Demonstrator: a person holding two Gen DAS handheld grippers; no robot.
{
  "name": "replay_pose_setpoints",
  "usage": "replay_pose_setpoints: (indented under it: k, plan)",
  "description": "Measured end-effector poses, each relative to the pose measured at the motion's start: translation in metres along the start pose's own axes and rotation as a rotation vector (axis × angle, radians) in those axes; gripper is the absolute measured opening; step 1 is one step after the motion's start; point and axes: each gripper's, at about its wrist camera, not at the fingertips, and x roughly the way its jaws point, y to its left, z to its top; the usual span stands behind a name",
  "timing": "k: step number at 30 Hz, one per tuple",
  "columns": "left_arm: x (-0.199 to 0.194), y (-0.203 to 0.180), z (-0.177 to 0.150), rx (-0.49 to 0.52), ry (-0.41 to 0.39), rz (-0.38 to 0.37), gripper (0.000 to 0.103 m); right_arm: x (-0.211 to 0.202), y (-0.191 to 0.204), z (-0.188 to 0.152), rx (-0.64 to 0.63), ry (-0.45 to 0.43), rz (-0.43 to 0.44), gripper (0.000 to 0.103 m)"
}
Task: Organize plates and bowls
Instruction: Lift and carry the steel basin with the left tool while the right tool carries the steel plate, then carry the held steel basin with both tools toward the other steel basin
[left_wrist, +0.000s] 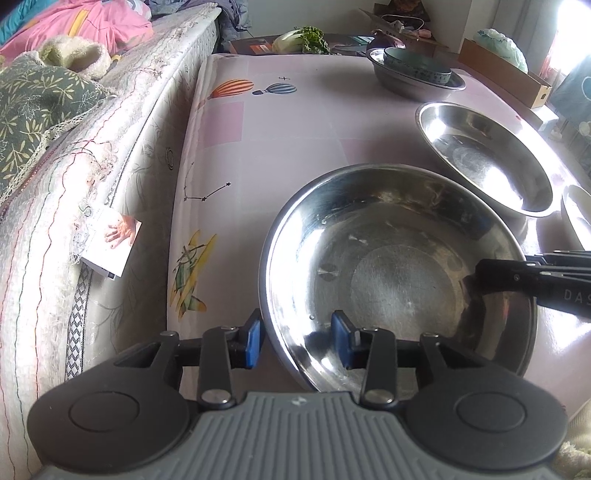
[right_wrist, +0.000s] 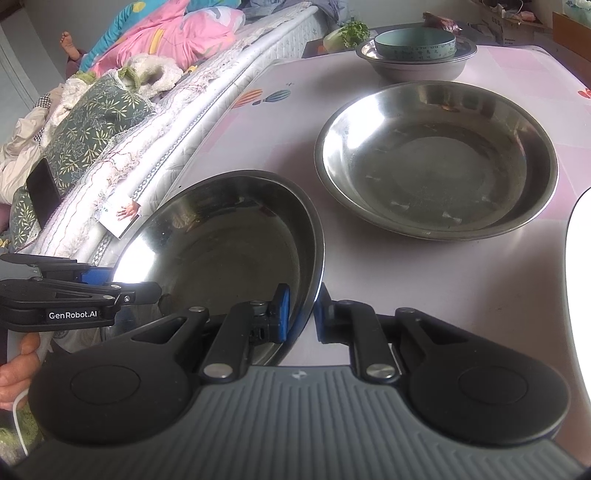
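- The right hand-held gripper (right_wrist: 301, 314) pinches the rim of the near shallow round stainless-steel plate (left_wrist: 399, 280), one blue pad inside the rim and one outside; the plate sits at the near edge of the bench (left_wrist: 295, 129), apparently tipped up on that side
- The left hand-held gripper (left_wrist: 297, 338) straddles the same plate's rim on the opposite side with its jaws spread; the blue pads (left_wrist: 254, 336) stand clear of the metal, so it is not gripping
- To do this step well, I judge the right grip should stay firm and deep on the rim, since polished steel slips easily; lift level before carrying
- A likely goal is nesting it into the second shallow steel plate (right_wrist: 436, 158), just beyond towards the middle of the bench
- At the far edge, a teal ceramic bowl (right_wrist: 415, 44) rests inside a deeper steel basin (right_wrist: 413, 68)
- A white rounded object at the right edge is only partly seen
- A mattress (left_wrist: 122, 147) flanks the bench's left edge; its dangling paper tag (left_wrist: 110, 240) hangs near the plate, so swinging leftwards risks a snag
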Motion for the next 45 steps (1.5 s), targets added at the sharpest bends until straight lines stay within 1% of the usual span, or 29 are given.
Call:
replay_pose_setpoints:
  k: [6, 16, 27, 30, 34, 36, 39, 41, 45]
  plan:
    - [0.001, -0.001, 0.002, 0.005, 0.002, 0.000, 0.041, 0.001, 0.000, 0.001, -0.010, -0.003, -0.004, 0.013]
    - [0.000, -0.005, 0.003, 0.032, 0.000, 0.024, 0.040, 0.002, 0.005, 0.001, -0.040, -0.005, -0.021, 0.014]
    - [-0.006, -0.006, -0.001, 0.035, -0.004, 0.018, 0.040, -0.002, 0.008, 0.001, -0.068, -0.015, -0.023, 0.014]
    - [-0.010, -0.005, -0.004, 0.037, -0.006, -0.020, 0.040, -0.004, 0.007, 0.002, -0.085, -0.019, -0.032, 0.014]
    - [-0.013, -0.001, -0.011, 0.017, -0.001, -0.120, 0.039, -0.006, 0.000, 0.002, -0.092, -0.022, -0.051, 0.014]
    - [-0.013, 0.002, -0.016, -0.001, -0.013, -0.150, 0.037, -0.005, -0.003, 0.000, -0.084, -0.018, -0.057, 0.014]
    - [-0.015, 0.007, -0.019, -0.016, -0.040, -0.150, 0.029, -0.007, -0.003, -0.006, -0.091, -0.025, -0.059, 0.013]
    - [-0.014, 0.009, -0.021, -0.023, -0.054, -0.147, 0.021, -0.008, -0.001, -0.009, -0.105, -0.035, -0.069, 0.013]
    - [-0.013, 0.010, -0.022, -0.030, -0.071, -0.140, 0.018, -0.008, 0.004, -0.014, -0.126, -0.058, -0.090, 0.014]
